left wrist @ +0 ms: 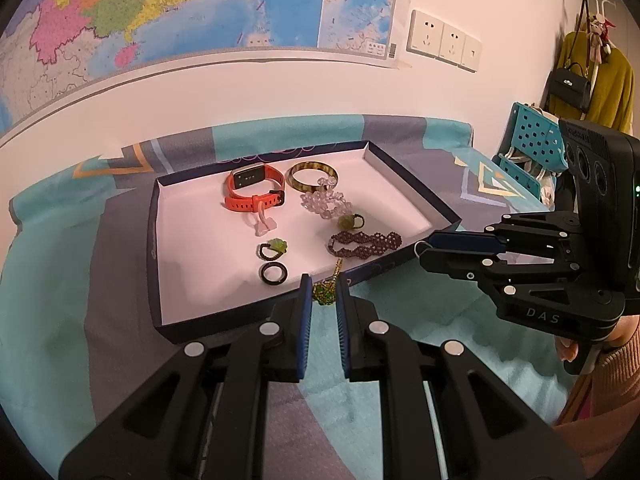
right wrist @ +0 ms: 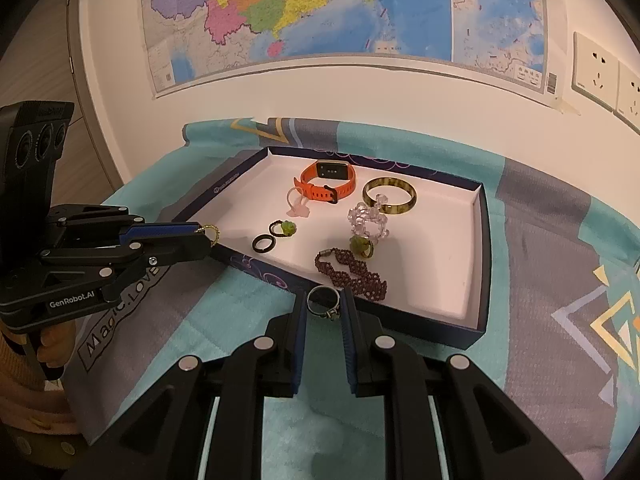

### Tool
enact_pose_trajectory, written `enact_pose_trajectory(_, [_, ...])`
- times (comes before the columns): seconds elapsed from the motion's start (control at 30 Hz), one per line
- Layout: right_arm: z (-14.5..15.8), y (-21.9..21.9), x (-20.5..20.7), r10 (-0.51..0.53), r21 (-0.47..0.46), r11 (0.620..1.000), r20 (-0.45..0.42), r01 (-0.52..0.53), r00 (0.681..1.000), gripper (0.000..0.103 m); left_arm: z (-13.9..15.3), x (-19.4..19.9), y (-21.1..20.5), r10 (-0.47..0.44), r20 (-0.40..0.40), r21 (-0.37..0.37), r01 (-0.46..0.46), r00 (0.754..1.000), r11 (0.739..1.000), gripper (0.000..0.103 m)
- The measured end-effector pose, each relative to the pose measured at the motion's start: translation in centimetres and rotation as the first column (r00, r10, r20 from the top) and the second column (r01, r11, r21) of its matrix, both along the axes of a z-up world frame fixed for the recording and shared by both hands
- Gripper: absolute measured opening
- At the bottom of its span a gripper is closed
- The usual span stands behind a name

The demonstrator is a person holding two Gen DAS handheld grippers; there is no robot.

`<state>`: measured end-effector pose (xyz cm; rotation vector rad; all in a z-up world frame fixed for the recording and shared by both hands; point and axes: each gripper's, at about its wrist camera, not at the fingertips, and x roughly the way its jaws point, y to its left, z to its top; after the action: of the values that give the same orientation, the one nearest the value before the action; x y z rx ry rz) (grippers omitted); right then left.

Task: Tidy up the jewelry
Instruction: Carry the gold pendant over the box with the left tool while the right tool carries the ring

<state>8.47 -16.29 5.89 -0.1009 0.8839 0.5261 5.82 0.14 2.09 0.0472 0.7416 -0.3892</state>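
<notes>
Both grippers pinch loads just short of the tray [right wrist: 482, 264] near rim — left gripper [left wrist: 323, 286] a gold-green chain [left wrist: 324, 292], right gripper [right wrist: 324, 302] a ring [right wrist: 323, 300].

Both wrist cameras look steeply down along their fingers, close over the same jewelry tray [left wrist: 158, 248] [right wrist: 482, 264], from opposite sides.

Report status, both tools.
Left tool shut on gold chain. Right tool shut on ring. Both short of tray. Path clear.
</notes>
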Motion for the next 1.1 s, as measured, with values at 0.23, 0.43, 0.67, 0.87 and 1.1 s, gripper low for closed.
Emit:
enact_pose_trajectory(0.23, [0.2,0.1,0.4,0.0,-0.001,1.0,0.007,0.0,1.0,0.015,0.1,0.5,0.2,0.009,0.007,-0.003,-0.009,1.0,1.0,0.012])
enact_pose_trajectory(0.43, [0.2,0.1,0.9,-0.005,0.0,1.0,0.013,0.005,1.0,0.015,0.2,0.8,0.3,0.016,0.01,-0.003,-0.016,1.0,1.0,0.012])
enact_pose_trajectory(0.67, [0.2,0.1,1.5,-0.009,-0.003,1.0,0.016,0.009,1.0,0.015,0.0,1.3,0.4,0.02,0.002,-0.005,-0.02,1.0,1.0,0.012])
enact_pose_trajectory(0.87, [0.1,0.3,2.2,-0.008,-0.006,1.0,0.017,0.008,1.0,0.015,-0.1,1.9,0.6,0.025,-0.004,-0.011,-0.025,1.0,1.0,0.012])
enact_pose_trajectory(1.1, [-0.1,0.5,3.0,-0.005,0.005,1.0,0.009,0.005,1.0,0.015,-0.2,2.4,0.5,0.03,-0.006,-0.008,-0.03,1.0,1.0,0.012])
